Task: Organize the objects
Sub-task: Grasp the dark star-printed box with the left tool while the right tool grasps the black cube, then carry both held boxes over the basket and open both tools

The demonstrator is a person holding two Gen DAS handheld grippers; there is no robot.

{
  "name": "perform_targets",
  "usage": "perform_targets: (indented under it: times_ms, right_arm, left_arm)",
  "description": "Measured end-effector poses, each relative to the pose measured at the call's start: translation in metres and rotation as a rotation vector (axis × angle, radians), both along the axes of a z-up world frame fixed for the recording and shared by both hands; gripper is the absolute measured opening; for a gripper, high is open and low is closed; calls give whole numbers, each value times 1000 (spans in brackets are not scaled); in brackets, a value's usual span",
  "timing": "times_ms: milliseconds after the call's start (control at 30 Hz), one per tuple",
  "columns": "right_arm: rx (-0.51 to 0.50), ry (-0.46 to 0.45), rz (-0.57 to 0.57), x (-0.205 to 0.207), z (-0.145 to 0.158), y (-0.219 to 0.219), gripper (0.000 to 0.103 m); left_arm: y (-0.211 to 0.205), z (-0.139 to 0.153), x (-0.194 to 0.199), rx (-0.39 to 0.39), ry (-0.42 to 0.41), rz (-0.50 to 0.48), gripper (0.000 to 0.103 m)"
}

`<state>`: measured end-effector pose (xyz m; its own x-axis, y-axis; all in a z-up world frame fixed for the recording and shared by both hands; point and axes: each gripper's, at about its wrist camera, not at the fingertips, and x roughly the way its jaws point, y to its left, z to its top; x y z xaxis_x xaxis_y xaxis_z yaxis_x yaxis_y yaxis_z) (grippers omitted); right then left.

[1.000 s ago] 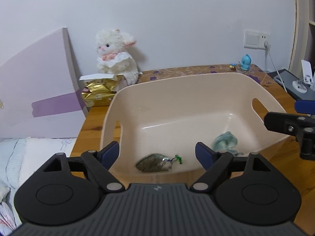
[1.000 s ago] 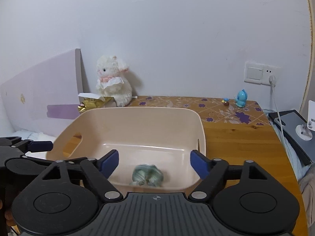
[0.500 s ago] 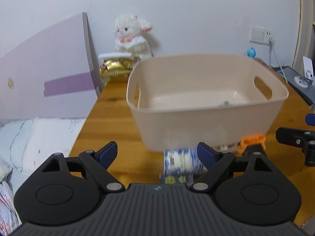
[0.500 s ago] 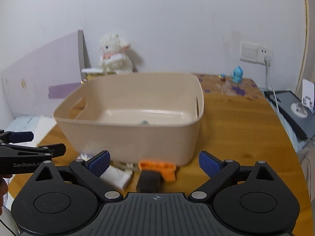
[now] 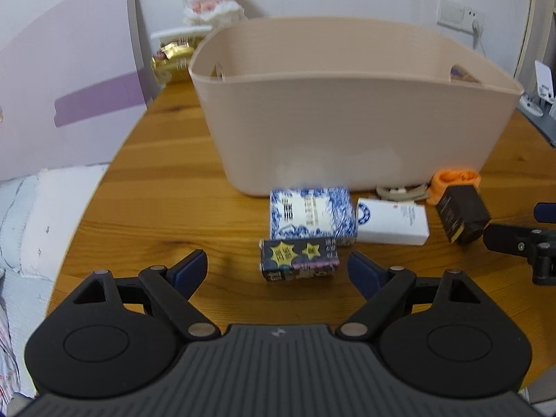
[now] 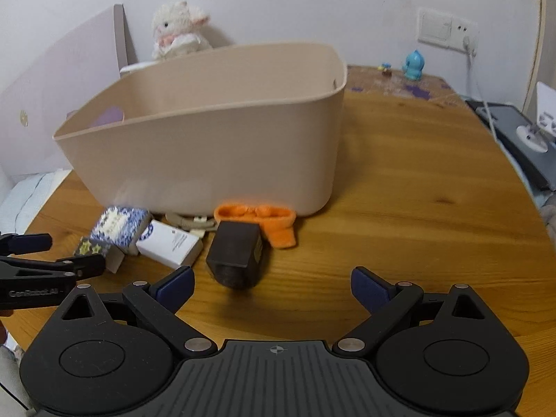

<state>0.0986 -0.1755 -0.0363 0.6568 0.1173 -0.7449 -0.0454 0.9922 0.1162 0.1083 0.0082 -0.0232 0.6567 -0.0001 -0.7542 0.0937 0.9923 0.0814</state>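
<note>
- Left gripper (image 5: 278, 271): jaws wide apart, holding nothing, low over the table (image 5: 173, 187); the star box lies between and just ahead of its fingertips
- Right gripper (image 6: 272, 283): jaws wide apart, empty; the dark box lies just ahead, nearer the left finger (image 6: 175, 285)
- Bin (image 5: 347, 121): beige plastic, upright at mid-table, handle cut-outs in its end walls; its contents are hidden from both views
- Star box (image 5: 299, 259): small dark carton with yellow star bursts, lying flat and touching the patterned box behind it; the print is too blurred to read
- Patterned box (image 5: 312, 215): blue-and-white, with dark characters on a white panel, illegible; it lies just before the bin wall
- White box (image 5: 392, 222): beside the patterned box, bearing a round blue emblem and fine grey lines of text, unreadable
- Dark box (image 6: 238, 253): brown-black carton with a yellow-edged side, tilted, resting against the orange piece
- Orange piece (image 6: 264, 222): soft orange item against the foot of the bin
- Beige cord (image 5: 399, 193): coiled at the bin base, between the white box and the bin
- Left gripper side arm, seen in the right wrist view: carries pale lettering, apparently "GenRobot.AI", though blurred
- Background: white plush (image 6: 177, 29) and gold packet (image 5: 172, 57) behind the bin, blue figurine (image 6: 413, 66) at the far edge, wall socket (image 6: 448, 31) with a plugged cable
</note>
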Motion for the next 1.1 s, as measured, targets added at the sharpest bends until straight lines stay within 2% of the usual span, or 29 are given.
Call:
perform_targets:
  times_ms: [100, 267, 333, 367, 433, 467, 533, 567, 633, 867, 1100]
  right_arm:
    - [-5, 19, 9, 7, -12, 7, 97]
    - [-19, 44, 22, 20, -23, 18, 85]
    - [-30, 41, 20, 24, -25, 21, 80]
    - [-39, 36, 20, 26, -25, 24, 77]
    - [-46, 32, 20, 29, -25, 27, 61]
    - [-48, 31, 19, 31, -24, 27, 58]
    - [-47, 31, 22, 32, -23, 29, 45]
    - [-52, 29, 26, 32, -23, 31, 42]
    - [-65, 27, 29, 30, -23, 32, 29]
    - [-49, 21, 16, 17, -24, 26, 29]
    - [-37, -28, -6, -8, -8, 9, 29]
  left_arm:
    - [1, -10, 8, -9, 25, 6, 89]
    - [6, -18, 18, -37, 40, 0, 88]
    - [7, -18, 21, -51, 43, -10, 84]
    - [8, -18, 20, -61, 43, -17, 79]
    - [9, -17, 20, -68, 43, -26, 72]
    - [9, -16, 19, -69, 40, -33, 65]
    - [9, -14, 18, -70, 37, -46, 56]
    - [8, -13, 17, -70, 37, -52, 54]
    - [7, -13, 15, -61, 34, -60, 54]
    - [5, -10, 9, -57, 25, -74, 53]
    - [4, 10, -10, -60, -30, -70, 53]
